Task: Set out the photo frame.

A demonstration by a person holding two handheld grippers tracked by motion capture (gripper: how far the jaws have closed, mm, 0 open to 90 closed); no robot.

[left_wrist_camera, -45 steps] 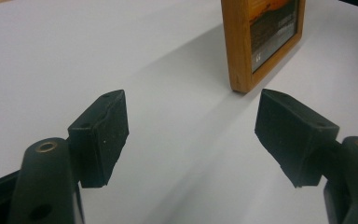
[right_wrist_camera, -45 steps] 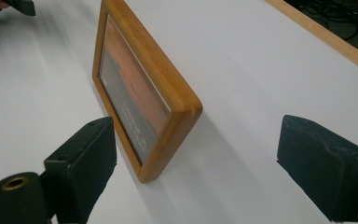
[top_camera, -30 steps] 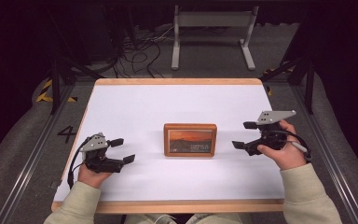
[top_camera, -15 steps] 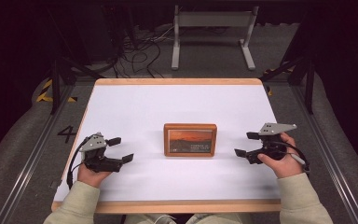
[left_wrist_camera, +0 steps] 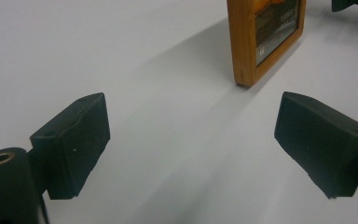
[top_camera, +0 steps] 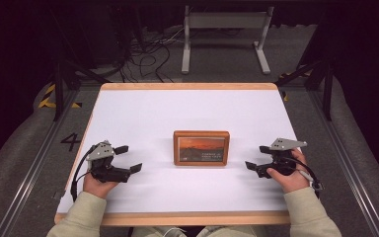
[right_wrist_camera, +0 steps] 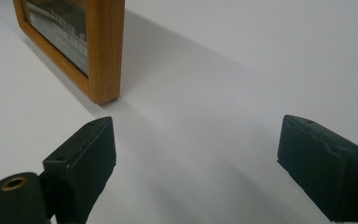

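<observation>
A small wooden picture frame [top_camera: 201,147] with an orange sunset picture stands upright at the middle of the white table [top_camera: 187,113]. My left gripper [top_camera: 130,158] rests low at the frame's left and points toward it. It is open, its jaws have just been opening, and nothing is between them. In the left gripper view its jaws [left_wrist_camera: 191,144] stand wide over bare table, with the frame [left_wrist_camera: 242,42] ahead on the right. My right gripper [top_camera: 256,157] sits at the frame's right, open and empty. In the right gripper view [right_wrist_camera: 196,163] the frame [right_wrist_camera: 105,51] is ahead on the left.
A wooden rim [top_camera: 177,217] edges the table. Beyond the far edge, a grey metal stand [top_camera: 224,22] and loose cables [top_camera: 143,54] lie on the dark floor. Rails run along both sides of the table. My right gripper's tip [left_wrist_camera: 354,5] shows past the frame in the left gripper view.
My right gripper has come down toward the table beside the frame. The left hand stayed where it was, and the frame has not moved.
</observation>
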